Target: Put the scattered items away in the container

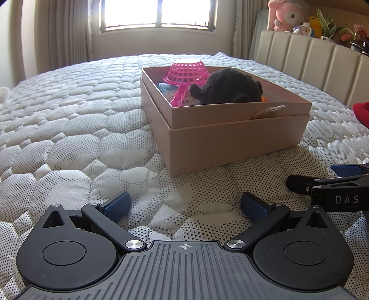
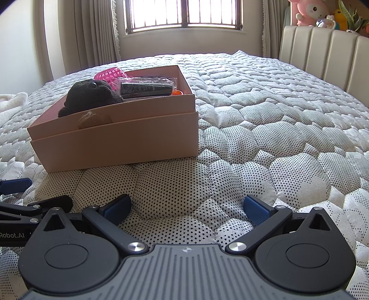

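Observation:
A beige cardboard box (image 1: 230, 143) sits on the quilted bed, also in the right wrist view (image 2: 115, 145). Inside lie a black plush toy (image 1: 228, 85) (image 2: 92, 94), an upturned pink basket (image 1: 186, 71) (image 2: 110, 75), a pink handle (image 1: 180, 94), a black item in a clear bag (image 2: 147, 88) and something orange (image 2: 177, 92). My left gripper (image 1: 184, 205) is open and empty, low over the quilt in front of the box. My right gripper (image 2: 186, 207) is open and empty, beside it to the right; part of it shows at the left view's right edge (image 1: 329, 184).
The white dotted quilt (image 2: 276, 115) spreads all around the box. A padded headboard (image 1: 311, 57) stands on the right with plush toys and plants (image 1: 290, 16) above it. A red object (image 1: 362, 112) lies at the right edge. A window and curtains are at the back.

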